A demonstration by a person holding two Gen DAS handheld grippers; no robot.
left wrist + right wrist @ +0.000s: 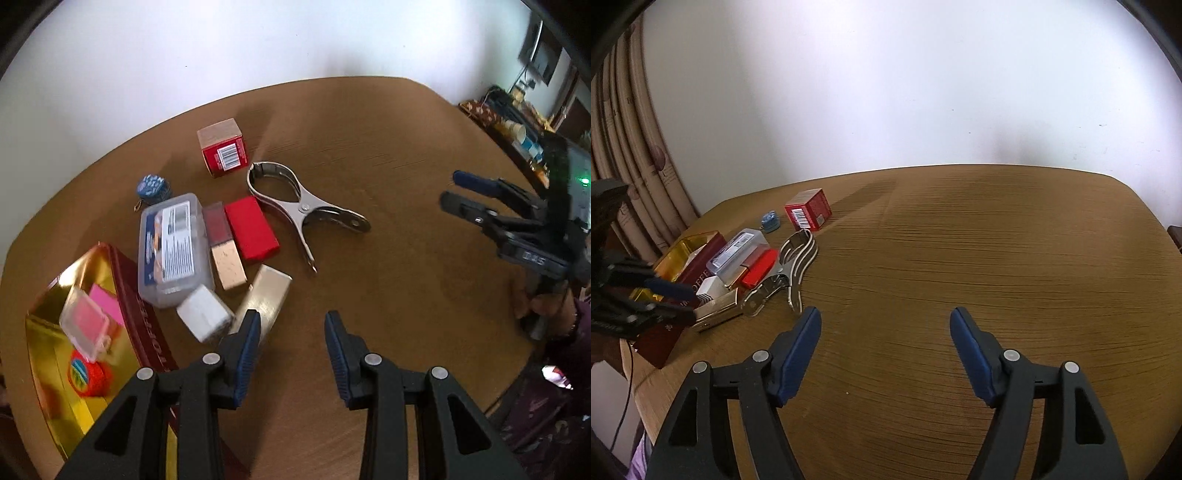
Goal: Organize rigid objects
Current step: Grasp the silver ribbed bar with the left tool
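L gripper (291, 325) fingers spread, empty, by silver bar (264, 299); R gripper (884, 321) fingers spread over bare table (997, 251).

The maroon tin (147, 325) side reads "TOFFEE", partly hidden.

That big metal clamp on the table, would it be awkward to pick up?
Probably a little. The metal clamp looks like stiff, shiny steel, so it may slip between the pads. It lies flat with its handles splayed, so it likely won't roll, though a grip at one end might let it swing.
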